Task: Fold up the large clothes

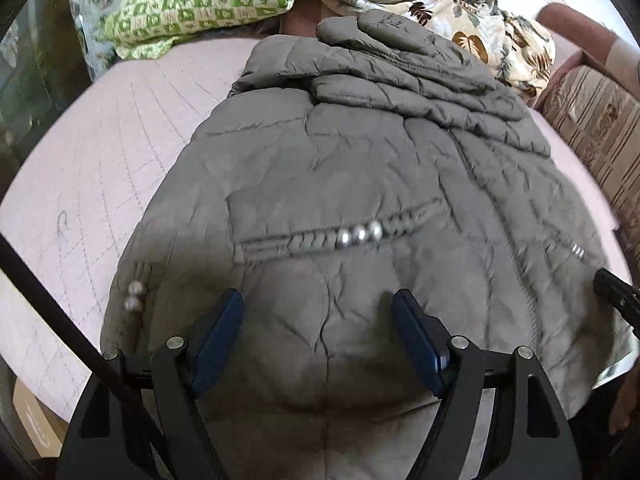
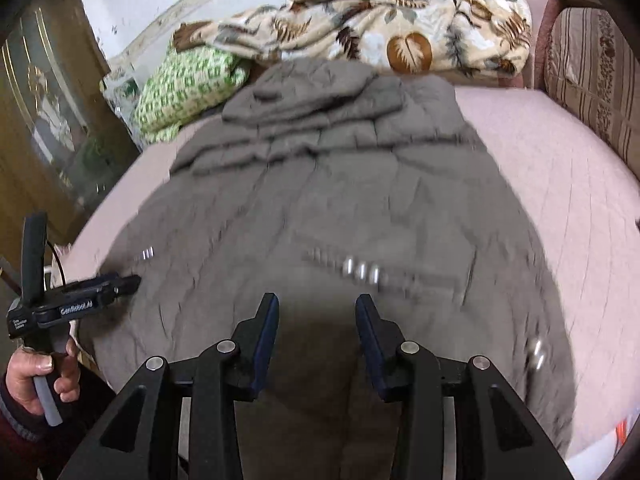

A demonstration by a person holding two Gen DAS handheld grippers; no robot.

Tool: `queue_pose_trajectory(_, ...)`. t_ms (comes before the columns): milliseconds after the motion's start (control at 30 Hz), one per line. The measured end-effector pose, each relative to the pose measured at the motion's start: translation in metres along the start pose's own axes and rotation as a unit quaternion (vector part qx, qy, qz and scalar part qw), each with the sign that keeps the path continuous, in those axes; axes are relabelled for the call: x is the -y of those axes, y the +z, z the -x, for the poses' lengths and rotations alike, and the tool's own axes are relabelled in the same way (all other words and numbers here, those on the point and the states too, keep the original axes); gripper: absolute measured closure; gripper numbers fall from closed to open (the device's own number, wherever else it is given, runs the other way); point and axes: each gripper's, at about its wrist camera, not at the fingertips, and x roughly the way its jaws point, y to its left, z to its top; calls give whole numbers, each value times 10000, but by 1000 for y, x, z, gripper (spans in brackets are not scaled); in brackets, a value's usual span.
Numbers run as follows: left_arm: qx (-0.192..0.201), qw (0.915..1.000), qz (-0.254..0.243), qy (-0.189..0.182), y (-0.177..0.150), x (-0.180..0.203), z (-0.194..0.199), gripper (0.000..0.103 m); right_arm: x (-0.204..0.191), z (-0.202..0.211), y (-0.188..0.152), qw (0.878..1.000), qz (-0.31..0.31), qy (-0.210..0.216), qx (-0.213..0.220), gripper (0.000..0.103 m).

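Across the pink bed (image 1: 100,184) lies the grey padded jacket (image 1: 340,184), sleeves folded inward; left gripper (image 1: 318,300) and right gripper (image 2: 317,304) hover above its hem, fingers apart and empty, probably poised to lift it.

Black grippers (image 1: 318,300) w/ blue-padded fingers (image 2: 267,330), silver screws, "GenRobot.AI" marking; dark red sleeve (image 2: 12,432).
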Motion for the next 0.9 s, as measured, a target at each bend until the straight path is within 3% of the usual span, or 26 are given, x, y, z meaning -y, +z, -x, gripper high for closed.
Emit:
queue_pose_trajectory(100, 130, 9994, -258, 189, -8, 8, -3, 22, 1, -14, -17, 9996, -43, -103, -267, 58)
queue_pose_trajectory(367, 345, 9983, -369, 288, -18, 11, -7, 13, -1, -22, -27, 9995, 85, -163, -244, 52)
queue_pose_trajectory(533, 407, 9982, -402, 171, -25, 7, -6, 10, -8, -23, -30, 9994, 181, -10, -287, 27)
queue_pose_trajectory(600, 444, 9980, -439, 122, -26, 6, -5, 10, -12, -25, -32, 9993, 261, 17, -284, 23)
queue_pose_trajectory(733, 702, 9967, -389, 140, -38, 6, -1, 9, -15, -26, -33, 9994, 268, -19, -238, 22)
queue_pose_trajectory(900, 1085, 9924, -347, 463, -56, 13, 7, 9, -16, -24, -39, 9994, 339, -73, -31, 22)
